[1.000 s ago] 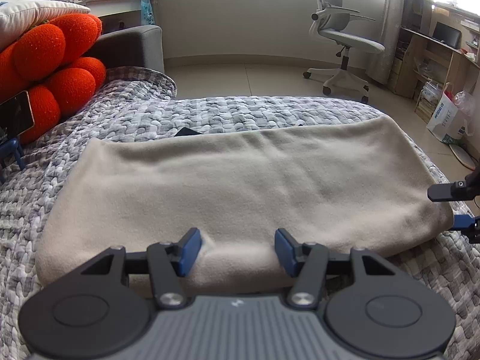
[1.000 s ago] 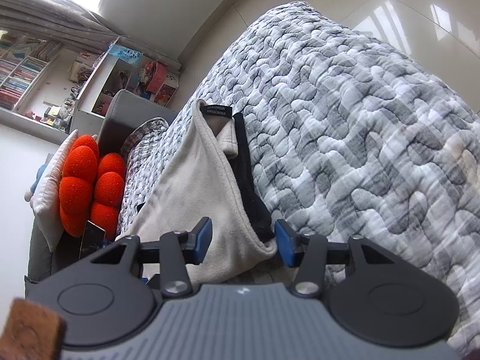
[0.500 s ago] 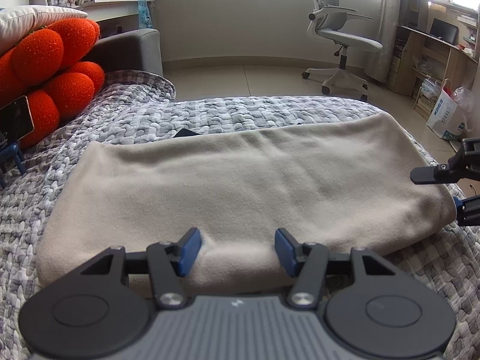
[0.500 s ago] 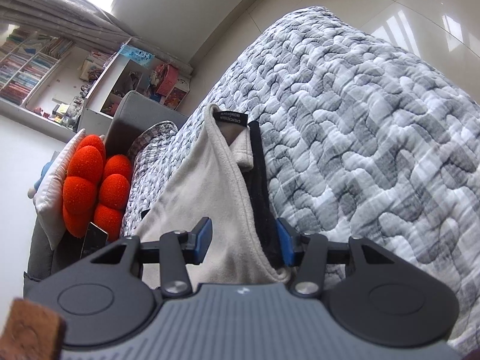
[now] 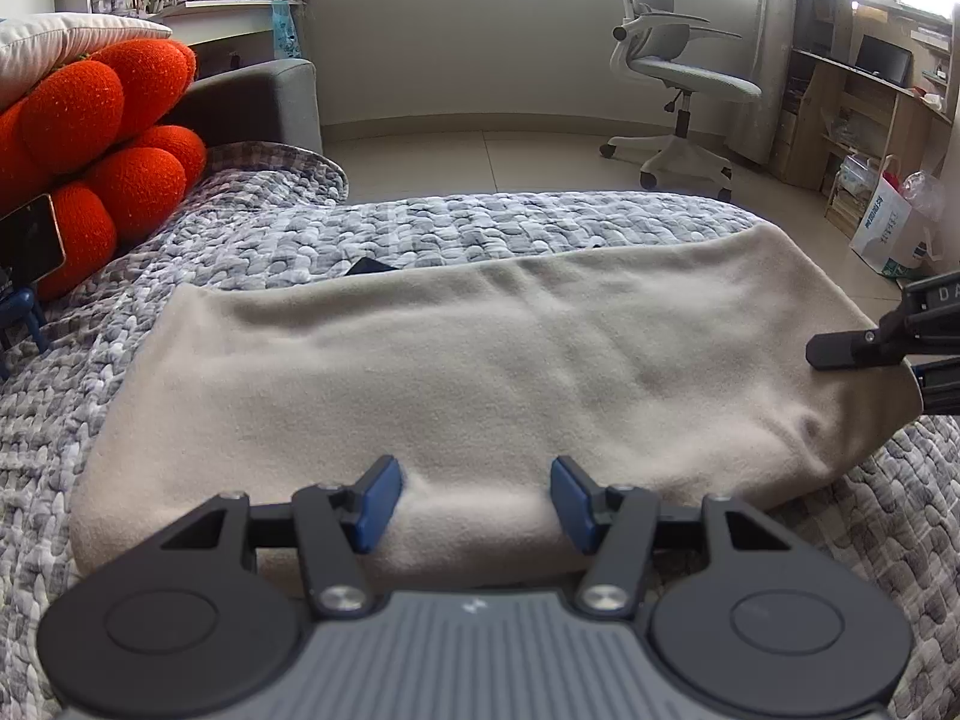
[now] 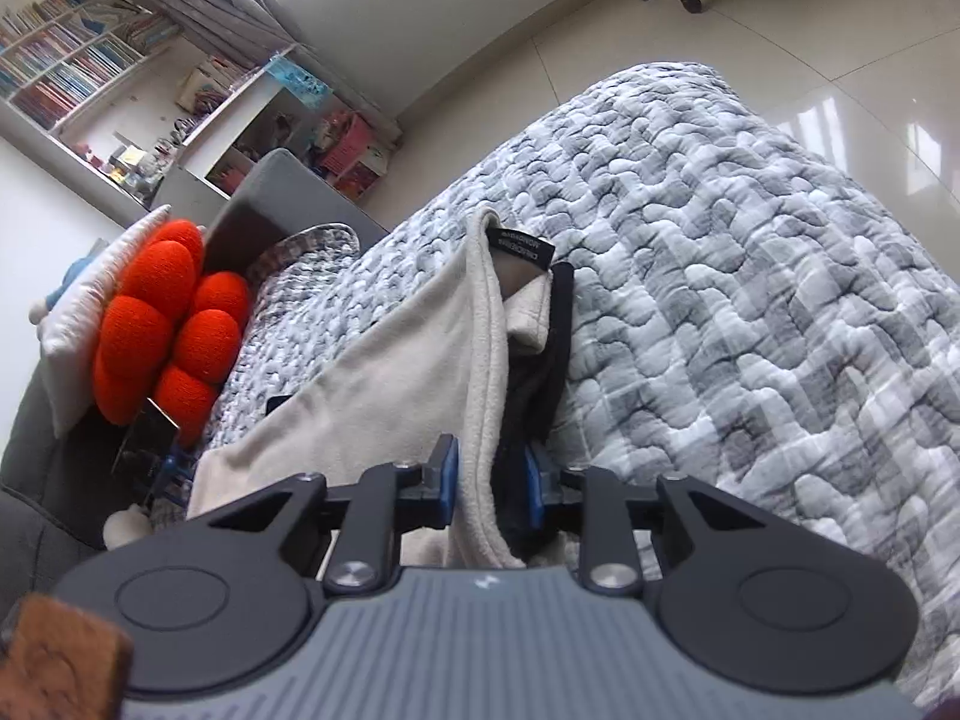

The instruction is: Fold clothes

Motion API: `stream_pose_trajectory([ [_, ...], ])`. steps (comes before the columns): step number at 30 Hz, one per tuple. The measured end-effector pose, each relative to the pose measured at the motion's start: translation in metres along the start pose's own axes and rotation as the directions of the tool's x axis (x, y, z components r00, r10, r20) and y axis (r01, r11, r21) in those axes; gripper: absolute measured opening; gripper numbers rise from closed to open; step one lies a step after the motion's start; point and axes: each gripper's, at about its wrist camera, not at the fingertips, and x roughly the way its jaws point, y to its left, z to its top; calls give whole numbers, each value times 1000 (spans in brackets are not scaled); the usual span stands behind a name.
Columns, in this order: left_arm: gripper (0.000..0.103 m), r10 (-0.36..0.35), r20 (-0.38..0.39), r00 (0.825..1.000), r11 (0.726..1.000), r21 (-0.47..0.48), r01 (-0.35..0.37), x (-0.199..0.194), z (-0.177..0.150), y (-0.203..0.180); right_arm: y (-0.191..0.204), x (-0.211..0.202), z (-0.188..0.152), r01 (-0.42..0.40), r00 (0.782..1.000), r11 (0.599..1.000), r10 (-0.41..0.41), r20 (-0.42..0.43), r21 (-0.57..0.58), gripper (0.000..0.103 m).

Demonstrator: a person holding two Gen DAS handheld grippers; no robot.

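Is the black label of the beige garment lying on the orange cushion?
No. In the right wrist view the black label sits at the far end of the beige garment, on the grey quilt, apart from the orange cushion.

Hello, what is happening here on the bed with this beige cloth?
A person is folding a beige fleece garment on a grey quilted cover with two handheld grippers. The right gripper has just been closing on the garment's end. The left gripper is open, its fingers astride the near edge.

Garment [image 5: 480, 360] on quilt [image 5: 480, 222], cushion [image 5: 102, 138] left
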Motion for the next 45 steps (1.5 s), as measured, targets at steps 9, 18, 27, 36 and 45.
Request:
stream_pose_trajectory([
  [9,58,0,0,1000,1000,1,0,2,1,0,-10,11,9,10,1000,998,-11,24,56,44],
  [18,58,-3,-2,1000,1000,6,3,3,2,0,37,-3,-4,-18,995,986,34,92,-168,24],
  [27,58,-9,-2,1000,1000,5,9,2,2,1,50,7,-11,86,991,955,-54,120,-285,25],
  [36,58,-7,0,1000,1000,12,7,3,1,1,12,16,4,69,997,997,-68,42,-33,39],
  [45,58,-8,1,1000,1000,19,8,4,1,1,32,8,3,2,997,996,4,71,-84,24],
])
